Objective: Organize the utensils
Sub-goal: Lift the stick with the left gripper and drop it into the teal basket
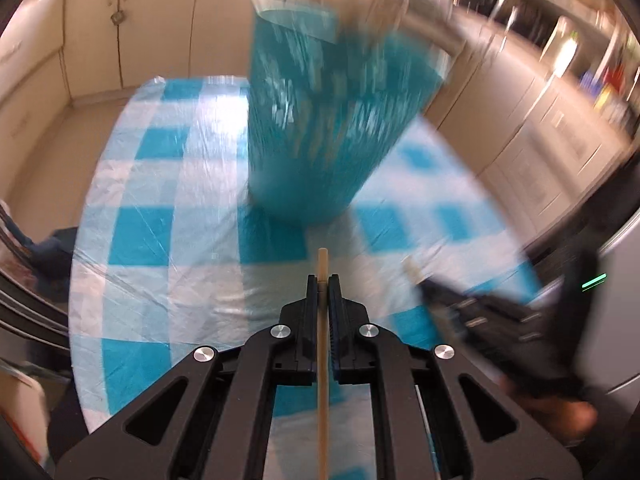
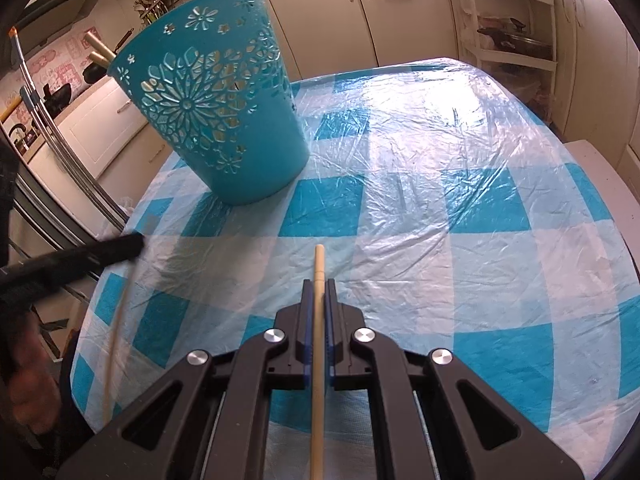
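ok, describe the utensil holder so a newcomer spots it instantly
On the blue-and-white checked tablecloth stands one tall teal bucket, at its far left from the right gripper's view. It alone has floral cut-outs, and two pale wooden handles poke above its rim.

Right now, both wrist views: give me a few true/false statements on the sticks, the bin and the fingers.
1. Each gripper is shut on a thin wooden stick. True: the left gripper clamps the left stick, the right gripper clamps the right stick.
2. The teal basket lies tipped on its side. False: it stands upright on the checked tablecloth.
3. The basket is empty. False: two wooden handles poke above its rim.
4. The basket wall has flower-shaped cutouts. True.
5. The right stick's tip is inside the basket. False: it is short of the basket, over the tablecloth.
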Available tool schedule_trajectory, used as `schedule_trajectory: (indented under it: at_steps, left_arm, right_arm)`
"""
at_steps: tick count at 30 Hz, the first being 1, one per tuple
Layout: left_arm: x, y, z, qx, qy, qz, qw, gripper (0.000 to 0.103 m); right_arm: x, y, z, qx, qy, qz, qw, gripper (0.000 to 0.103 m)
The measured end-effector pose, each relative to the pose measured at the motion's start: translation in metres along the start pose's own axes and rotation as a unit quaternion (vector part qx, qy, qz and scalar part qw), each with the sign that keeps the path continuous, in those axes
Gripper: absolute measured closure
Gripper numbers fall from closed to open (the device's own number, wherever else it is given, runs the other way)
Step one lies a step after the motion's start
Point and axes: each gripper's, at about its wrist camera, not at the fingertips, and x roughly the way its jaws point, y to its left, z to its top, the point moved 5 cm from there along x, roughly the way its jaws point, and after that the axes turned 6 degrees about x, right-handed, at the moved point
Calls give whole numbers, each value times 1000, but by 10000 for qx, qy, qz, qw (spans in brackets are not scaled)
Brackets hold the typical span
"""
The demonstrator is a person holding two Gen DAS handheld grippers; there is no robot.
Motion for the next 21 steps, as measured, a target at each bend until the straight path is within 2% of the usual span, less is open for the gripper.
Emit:
schedule_trajectory:
  at_steps: [2,4,8,13,14,15,16,18,19,21]
  left_arm:
    - [-34,3,19,-192,-418,-359,9983,98]
    - [-71,3,44,-293,-895,-708,9930,98]
    - [-112,-4,89,-242,-1570,-890,9833,98]
    - [-131,-14,154,-68,-2427,-389,9693,98]
    - [-131,-17,175,-65,-2686,-143,9631,98]
    - [-132,-16,181,-66,-2768,-45,9609,98]
    - [-130,-16,198,-86,-2994,264,9537,98]
    - [-126,-12,214,-130,-3171,490,9471,98]
    - [-119,-9,224,-156,-3300,763,9407,98]
    - [-106,0,237,-229,-3318,949,9383,98]
  right_arm:
    - [0,-2,1,63,7,68,10000,97]
    - [0,-2,1,96,9,102,9999,97]
    - [1,-2,1,121,8,131,9998,97]
    - [1,-2,1,142,5,149,9998,97]
    - [0,-2,1,146,4,154,9998,97]
    - [0,-3,1,150,3,159,9998,97]
    - [0,-3,1,154,3,165,9997,97]
    - [0,-3,1,155,1,169,9997,97]
    - [0,-3,1,150,-2,164,9998,97]
    - [0,-3,1,143,-3,160,9998,97]
